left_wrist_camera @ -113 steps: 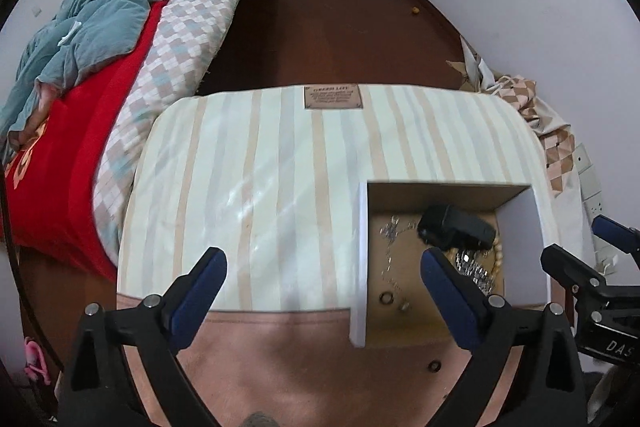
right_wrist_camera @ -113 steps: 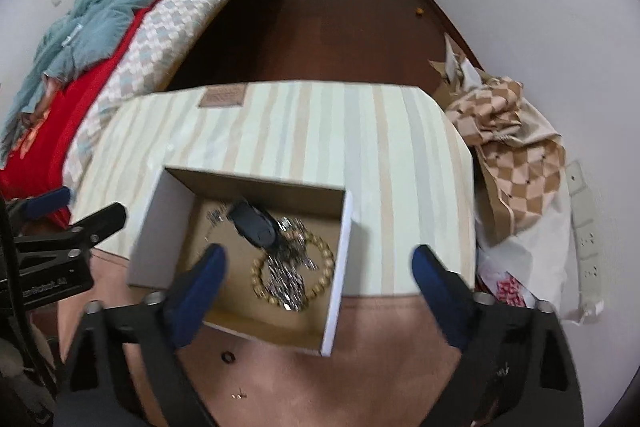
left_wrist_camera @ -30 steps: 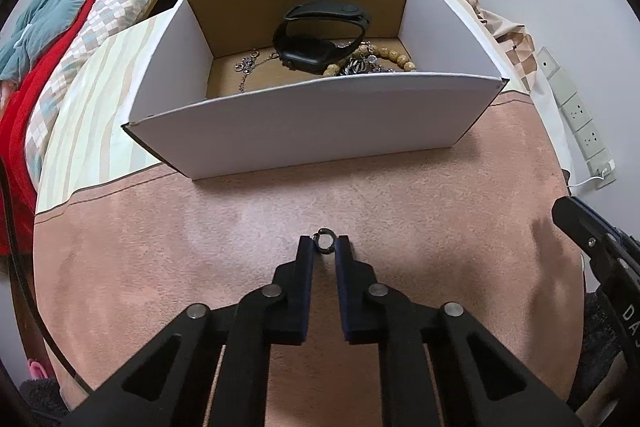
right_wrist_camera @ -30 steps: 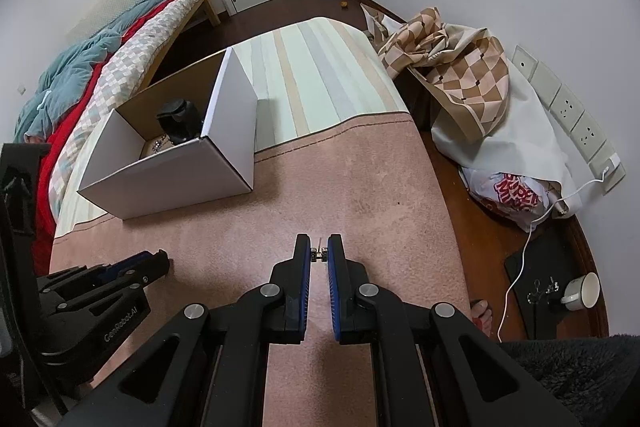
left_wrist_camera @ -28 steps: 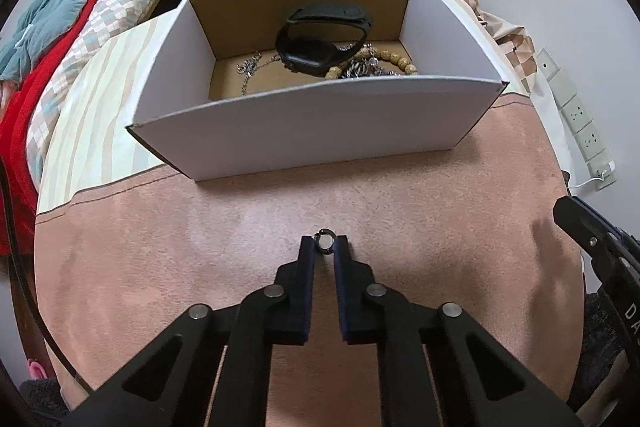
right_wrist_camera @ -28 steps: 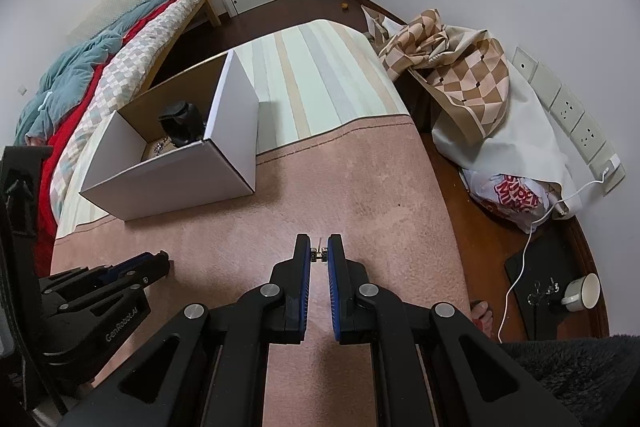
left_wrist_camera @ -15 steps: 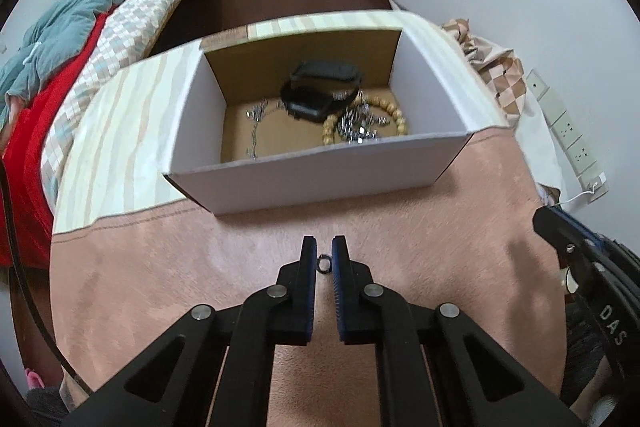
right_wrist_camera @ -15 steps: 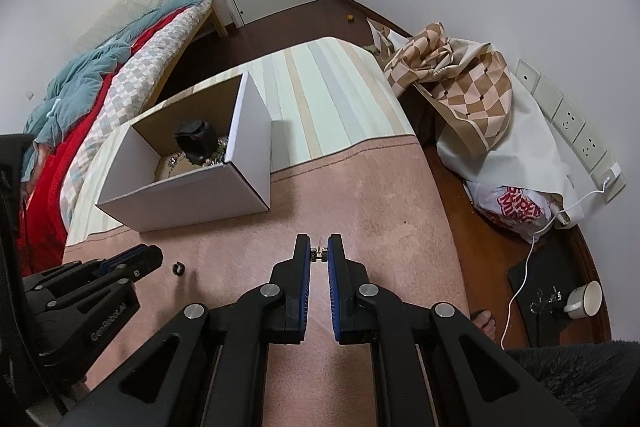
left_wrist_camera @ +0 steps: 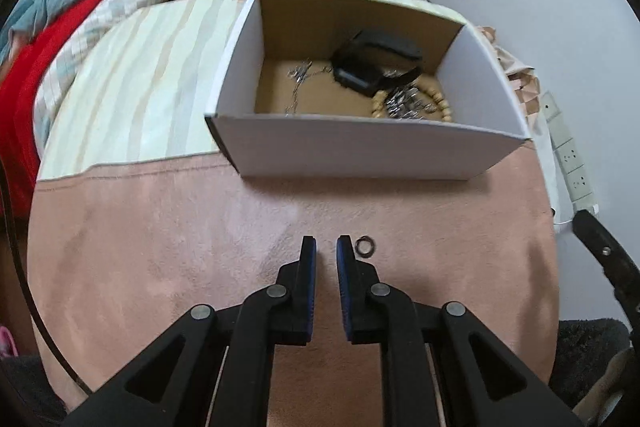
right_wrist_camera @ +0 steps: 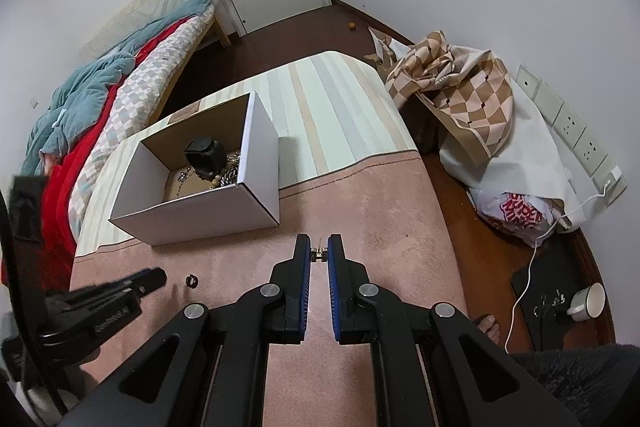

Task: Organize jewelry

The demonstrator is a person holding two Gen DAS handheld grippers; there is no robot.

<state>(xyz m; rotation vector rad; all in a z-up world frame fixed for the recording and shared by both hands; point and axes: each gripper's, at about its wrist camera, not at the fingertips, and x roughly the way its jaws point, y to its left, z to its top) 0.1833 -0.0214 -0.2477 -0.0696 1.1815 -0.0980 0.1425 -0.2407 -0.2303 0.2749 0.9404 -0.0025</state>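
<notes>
Left wrist view: left gripper (left_wrist_camera: 326,247) jaws are opening, empty; small dark metal ring (left_wrist_camera: 364,245) lies just right of them (dropped, I judge). Re-centre the jaws around it. Right gripper (right_wrist_camera: 319,254) pinches small gold earring (right_wrist_camera: 319,254).

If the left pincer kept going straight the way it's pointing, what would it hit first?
Probably the pink cloth just ahead of the left gripper, whose empty jaws are opening. The small ring lies just right of that line.

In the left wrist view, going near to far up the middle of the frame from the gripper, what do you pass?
left gripper, jaws opening with nothing between them → ring beside the fingertips → pink cloth → white box near wall → wooden bead bracelet → black watch
</notes>
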